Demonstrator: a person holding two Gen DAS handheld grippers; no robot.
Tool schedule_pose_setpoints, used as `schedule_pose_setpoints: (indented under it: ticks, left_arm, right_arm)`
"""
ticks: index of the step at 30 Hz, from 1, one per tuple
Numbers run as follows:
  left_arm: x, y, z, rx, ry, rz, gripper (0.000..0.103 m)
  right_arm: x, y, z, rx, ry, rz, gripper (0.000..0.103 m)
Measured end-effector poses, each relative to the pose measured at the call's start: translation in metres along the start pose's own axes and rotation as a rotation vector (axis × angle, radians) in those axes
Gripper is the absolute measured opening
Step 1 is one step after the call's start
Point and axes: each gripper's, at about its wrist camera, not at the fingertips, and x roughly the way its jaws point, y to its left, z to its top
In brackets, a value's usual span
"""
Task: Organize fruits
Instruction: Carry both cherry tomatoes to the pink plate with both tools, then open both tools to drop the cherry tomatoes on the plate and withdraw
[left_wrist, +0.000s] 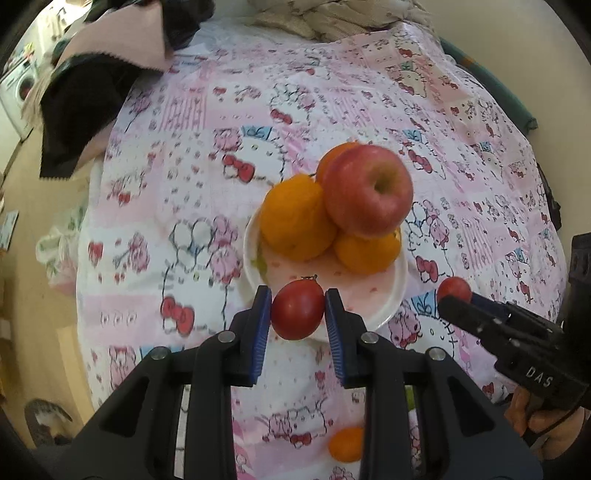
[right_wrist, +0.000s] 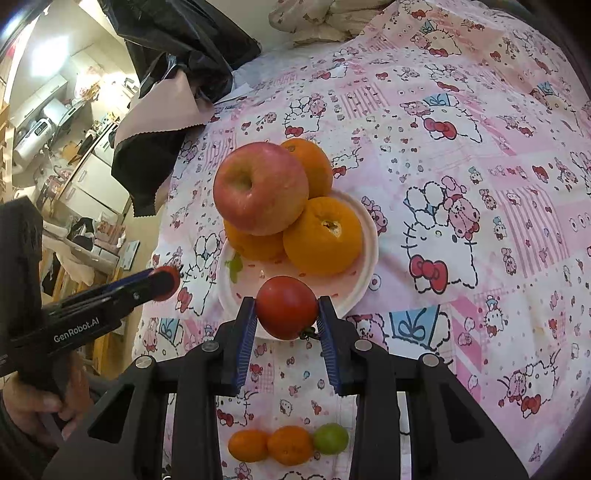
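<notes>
A white plate (left_wrist: 384, 306) (right_wrist: 364, 273) on the pink patterned cloth holds three oranges (left_wrist: 297, 218) (right_wrist: 323, 236) with a red apple (left_wrist: 367, 190) (right_wrist: 260, 188) on top. My left gripper (left_wrist: 297, 310) is shut on a small red tomato (left_wrist: 297, 310) just above the plate's near rim. My right gripper (right_wrist: 286, 308) is shut on another red tomato (right_wrist: 286, 308), also at the near rim. Each gripper shows in the other's view, the right one (left_wrist: 458, 295) at right, the left one (right_wrist: 162, 284) at left.
Two small oranges (right_wrist: 269, 445) and a green fruit (right_wrist: 330, 437) lie on the cloth below my right gripper. One small orange (left_wrist: 345, 443) shows under my left gripper. A black and pink cloth (left_wrist: 92, 96) lies at the far left edge.
</notes>
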Motion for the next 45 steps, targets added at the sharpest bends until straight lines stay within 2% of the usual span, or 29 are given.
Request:
schedule_pose_setpoints:
  ticks: [7, 10, 13, 23, 28, 45]
  left_arm:
    - [0.019, -0.010, 0.013, 0.060, -0.020, -0.005, 0.025]
    - [0.032, -0.006, 0.013, 0.039, -0.003, -0.028, 0.026]
    - [0.044, -0.001, 0.010, 0.021, 0.030, -0.077, 0.025]
    - [0.069, 0.003, 0.004, -0.007, 0.075, -0.098, 0.026]
    - [0.075, -0.002, 0.004, 0.027, 0.083, -0.093, 0.026]
    - [0.088, -0.003, 0.000, 0.051, 0.090, -0.033, 0.026]
  right_arm:
    - [0.010, -0.007, 0.012, 0.014, -0.005, 0.002, 0.035]
    - [0.017, -0.012, 0.014, 0.029, 0.001, 0.008, 0.035]
    - [0.028, -0.023, 0.014, 0.100, 0.038, 0.060, 0.035]
    - [0.059, -0.016, 0.012, 0.067, 0.113, 0.027, 0.035]
    - [0.077, -0.010, 0.006, 0.043, 0.176, -0.015, 0.035]
    - [0.080, -0.017, 0.002, 0.095, 0.200, -0.053, 0.037]
